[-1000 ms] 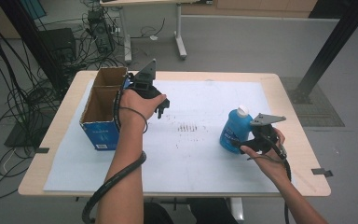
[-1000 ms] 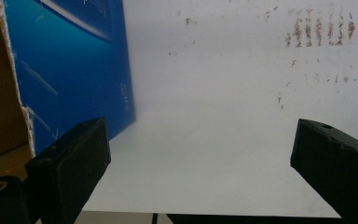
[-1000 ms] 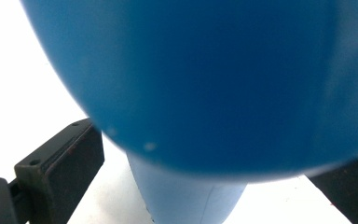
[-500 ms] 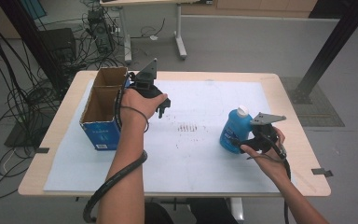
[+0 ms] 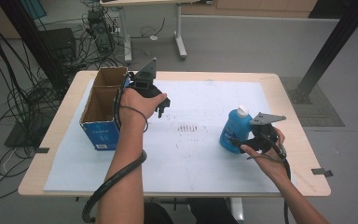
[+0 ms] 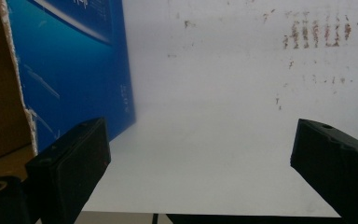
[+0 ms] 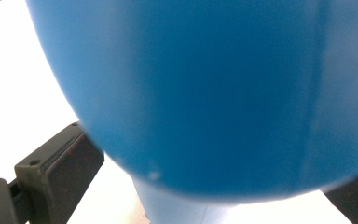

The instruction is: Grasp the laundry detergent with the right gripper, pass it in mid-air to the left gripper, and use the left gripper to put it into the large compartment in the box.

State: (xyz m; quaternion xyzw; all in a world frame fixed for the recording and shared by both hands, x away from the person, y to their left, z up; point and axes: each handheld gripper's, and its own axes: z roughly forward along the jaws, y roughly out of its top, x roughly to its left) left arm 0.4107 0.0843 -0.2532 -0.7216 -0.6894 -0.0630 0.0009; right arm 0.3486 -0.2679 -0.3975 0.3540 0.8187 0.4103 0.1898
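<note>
Here, the bottle (image 5: pixel 235 129), upright on the table's right side, was clasped between the right gripper (image 5: pixel 248 142) jaws, a low, centred hold being advisable, while the left gripper (image 6: pixel 200 172) was held agape beside the box (image 5: pixel 103 108).

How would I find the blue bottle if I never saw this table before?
Look at the table with the white sheet on it, then go to its right side, where the right gripper is. The bottle stands between its jaws. It is round, blue, with a white cap, unlike the square open box on the left.
</note>
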